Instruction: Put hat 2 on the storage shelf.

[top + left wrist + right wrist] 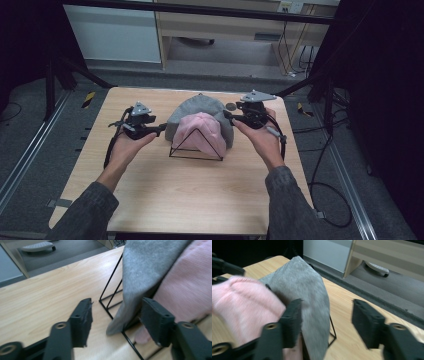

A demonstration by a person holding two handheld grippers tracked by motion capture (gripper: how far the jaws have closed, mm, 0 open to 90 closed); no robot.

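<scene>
- Two soft knitted caps are draped over a thin black wire stand [196, 150] near the middle of the pale wooden worktop [165, 200]: a pink ribbed knit cap [202, 131] at the front, and a grey knit cap [200, 106] behind it and partly wrapped around it.
- The left gripper [161, 128] is held just beside the left edge of the caps, with its jaws standing apart and nothing between them; in the left gripper view the grey cap's hanging hem [117, 323] lies in the gap ahead of the jaws, and the pink cap [185, 287] lies beyond the jaw at the right of that view.
- The right gripper [227, 116] is held against the right side of the caps, also spread and empty; in the right gripper view the grey cap's edge [314, 315] falls between the jaws, close to the one at the left of that view.
- Both caps are judged to be light, limp and stretchy, so they would sag and fold when lifted, and nothing fragile is involved.
- A pinch on the folded hem or the side edge of the grey cap is judged the best hold, since a doubled layer of knit should slip less than a single one.
- The wire stand looks light and may be dragged or tipped if the cloth catches on it.
</scene>
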